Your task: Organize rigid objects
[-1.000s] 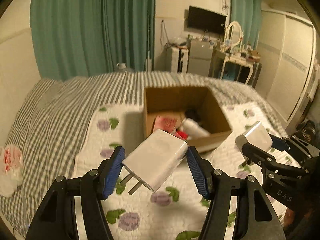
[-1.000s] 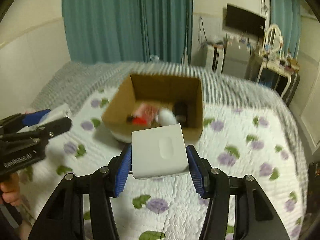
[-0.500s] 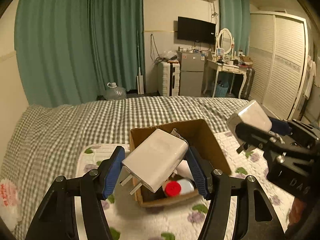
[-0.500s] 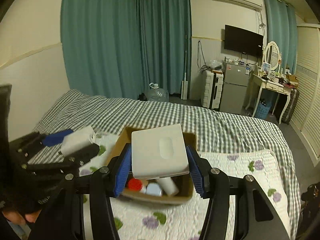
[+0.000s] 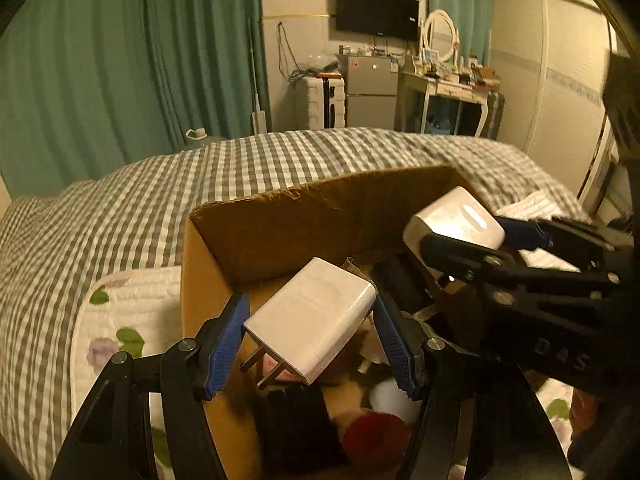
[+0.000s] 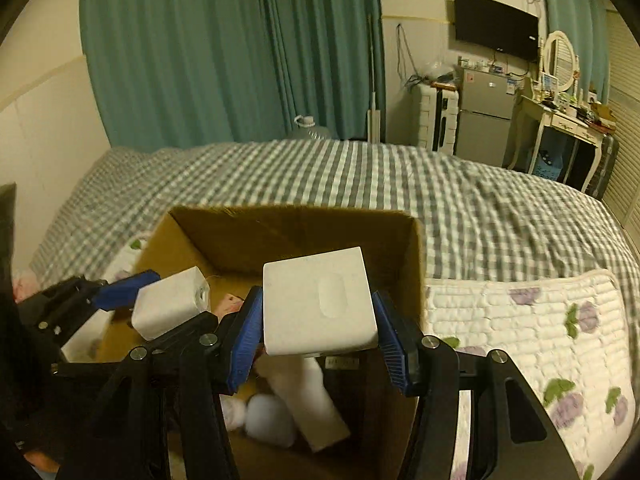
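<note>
— Looking at the lower centre: where is the cardboard box (image 5: 280, 232)?
— On the bed (image 6: 360, 176). Above it, left gripper (image 5: 310, 340) jaws clamp a white plug charger (image 5: 308, 320); right gripper (image 6: 318, 340) jaws clamp a white adapter (image 6: 316, 300).

Dim warm light, fisheye edges, slight blur.

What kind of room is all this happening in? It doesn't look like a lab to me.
It looks like someone's bedroom. A bed with a grey checked cover fills most of the view, a dressing table with an oval mirror stands by the far wall, and a small fridge sits under a wall TV.
</note>
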`<state>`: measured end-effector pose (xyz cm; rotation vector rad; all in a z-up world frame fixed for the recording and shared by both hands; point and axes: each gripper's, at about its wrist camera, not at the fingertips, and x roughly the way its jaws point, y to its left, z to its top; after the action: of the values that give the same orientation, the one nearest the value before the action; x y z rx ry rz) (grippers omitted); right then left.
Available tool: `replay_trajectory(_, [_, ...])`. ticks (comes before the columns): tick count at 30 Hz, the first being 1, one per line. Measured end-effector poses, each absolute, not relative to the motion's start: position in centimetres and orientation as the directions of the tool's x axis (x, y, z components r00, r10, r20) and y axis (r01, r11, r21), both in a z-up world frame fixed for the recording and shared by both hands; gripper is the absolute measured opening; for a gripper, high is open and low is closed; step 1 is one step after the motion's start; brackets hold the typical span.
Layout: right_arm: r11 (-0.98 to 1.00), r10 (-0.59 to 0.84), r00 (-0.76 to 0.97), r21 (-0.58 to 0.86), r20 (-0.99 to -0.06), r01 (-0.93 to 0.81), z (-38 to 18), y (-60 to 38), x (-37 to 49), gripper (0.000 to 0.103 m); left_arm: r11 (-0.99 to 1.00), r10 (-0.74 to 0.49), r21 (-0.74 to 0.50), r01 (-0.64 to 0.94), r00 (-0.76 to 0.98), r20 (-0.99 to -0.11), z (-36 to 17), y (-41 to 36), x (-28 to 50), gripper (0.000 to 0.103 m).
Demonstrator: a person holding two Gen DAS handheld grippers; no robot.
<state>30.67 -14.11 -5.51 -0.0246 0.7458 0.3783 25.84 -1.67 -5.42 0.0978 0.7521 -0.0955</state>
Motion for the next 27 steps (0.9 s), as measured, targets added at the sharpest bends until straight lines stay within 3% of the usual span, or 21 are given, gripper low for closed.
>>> replay_trajectory(5, [0.942,0.299,0.652,0.107,-0.697,-0.317,-6.7,-13.6,32.6,0.054,0.993,-0.073,0.018,0.119,0.711,-0.699,-5.7,-1.3,26.5,0.067])
replay_trajectory(9, [0.947,0.309,0.688,0.150,-0.656,-0.283,-4.9,-14.7,31.7,0.071,0.994,-0.019,0.062,0.089,0.701,-0.713,-5.5,-1.4,26.2,0.067])
replay_trajectory(11, [0.953,0.292,0.700,0.135,-0.652,-0.272,-3.7,-15.3,30.7,0.071,0.994,-0.008,0.068,0.080,0.709,-0.705,-4.5,-1.4,25.4,0.068])
replay_trajectory(27, [0.968,0.229,0.833,0.030,-0.503,-0.248,13.4,-19.7,15.4,0.074,1.000,0.017,0.029,-0.002,0.853,-0.521,12.5,-2.2,12.8,0.070])
